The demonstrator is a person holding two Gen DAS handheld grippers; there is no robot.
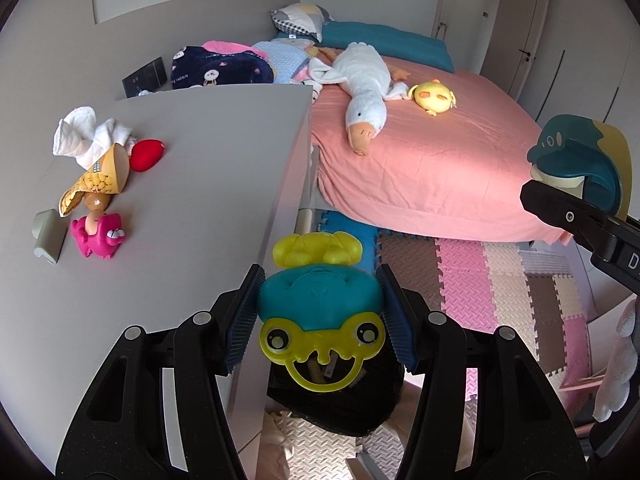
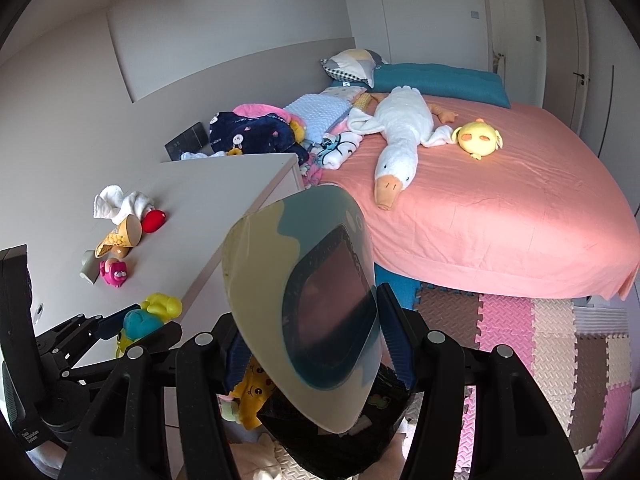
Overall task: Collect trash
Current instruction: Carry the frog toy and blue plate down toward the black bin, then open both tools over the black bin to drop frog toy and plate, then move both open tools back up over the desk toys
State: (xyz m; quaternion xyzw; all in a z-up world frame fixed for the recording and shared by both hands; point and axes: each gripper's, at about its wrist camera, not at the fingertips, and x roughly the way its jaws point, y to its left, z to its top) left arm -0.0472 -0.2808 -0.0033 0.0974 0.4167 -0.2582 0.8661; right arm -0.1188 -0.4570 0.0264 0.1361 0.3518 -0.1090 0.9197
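Note:
My left gripper [image 1: 320,280] is shut on a teal and yellow frog-shaped brush [image 1: 320,308], held over the right edge of the grey table [image 1: 200,160]. My right gripper [image 2: 316,320] is shut on a teal and cream dustpan [image 2: 280,248], tilted upright beside the table corner. On the table's far left lie a crumpled white tissue [image 1: 88,138] and a yellow corn snack wrapper [image 1: 96,180], well apart from both grippers. The right wrist view shows the same tissue [image 2: 120,204], wrapper [image 2: 120,238] and the left gripper [image 2: 132,328] at lower left. A black bin bag [image 1: 340,404] sits below the table edge.
By the wrapper sit a red toy [image 1: 146,154], a pink toy [image 1: 100,236] and a grey block [image 1: 48,236]. A bed with a pink sheet [image 1: 440,168] carries a white goose plush [image 1: 364,80] and a yellow chick plush [image 1: 434,96]. Foam mats [image 1: 480,288] cover the floor.

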